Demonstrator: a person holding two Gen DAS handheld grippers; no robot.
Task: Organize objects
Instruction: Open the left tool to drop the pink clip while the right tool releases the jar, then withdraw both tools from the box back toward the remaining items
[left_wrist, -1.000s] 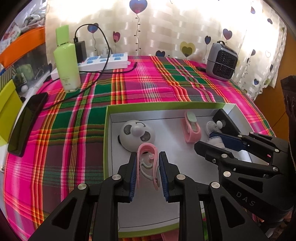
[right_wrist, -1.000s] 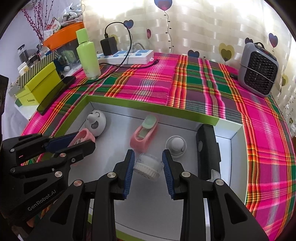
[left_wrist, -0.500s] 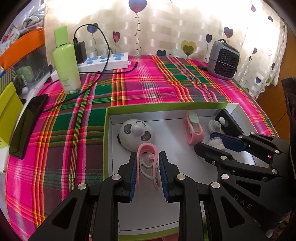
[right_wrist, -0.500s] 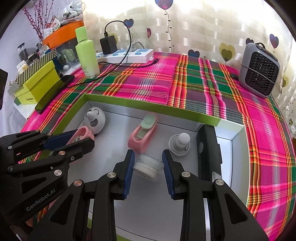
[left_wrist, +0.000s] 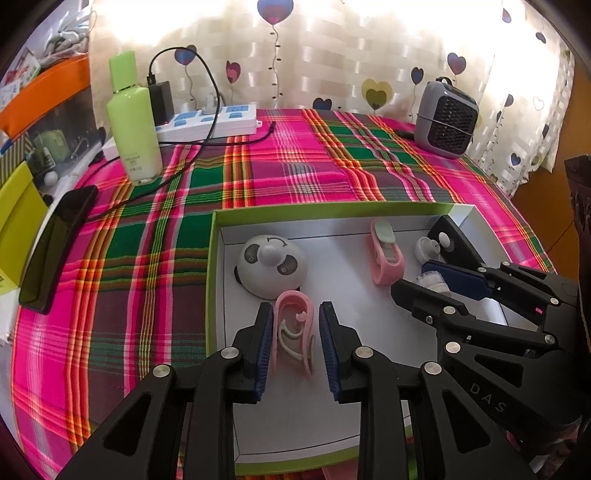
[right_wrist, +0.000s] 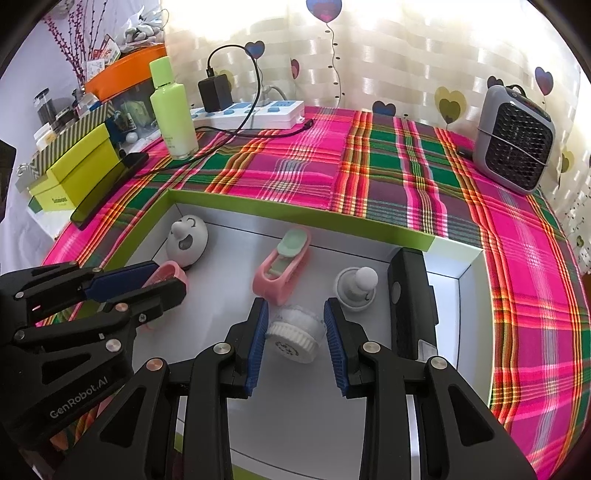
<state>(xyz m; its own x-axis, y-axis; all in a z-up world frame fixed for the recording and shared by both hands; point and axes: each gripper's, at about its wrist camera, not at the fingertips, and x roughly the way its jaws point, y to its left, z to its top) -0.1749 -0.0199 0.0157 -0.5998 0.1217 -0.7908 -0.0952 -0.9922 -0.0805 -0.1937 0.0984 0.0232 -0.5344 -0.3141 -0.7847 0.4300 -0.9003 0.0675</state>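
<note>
Left wrist: left gripper (left_wrist: 295, 343) jaws just opened off pink clip (left_wrist: 293, 332)

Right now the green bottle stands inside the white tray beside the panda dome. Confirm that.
Wrong. The green bottle stands outside the white tray, on the plaid cloth near the power strip, as the left wrist view shows.

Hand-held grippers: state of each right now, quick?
Left hand-held gripper: jaws just opened, pink clip between them, released.
Right hand-held gripper: jaws just opened, white brush head between them, released.
</note>
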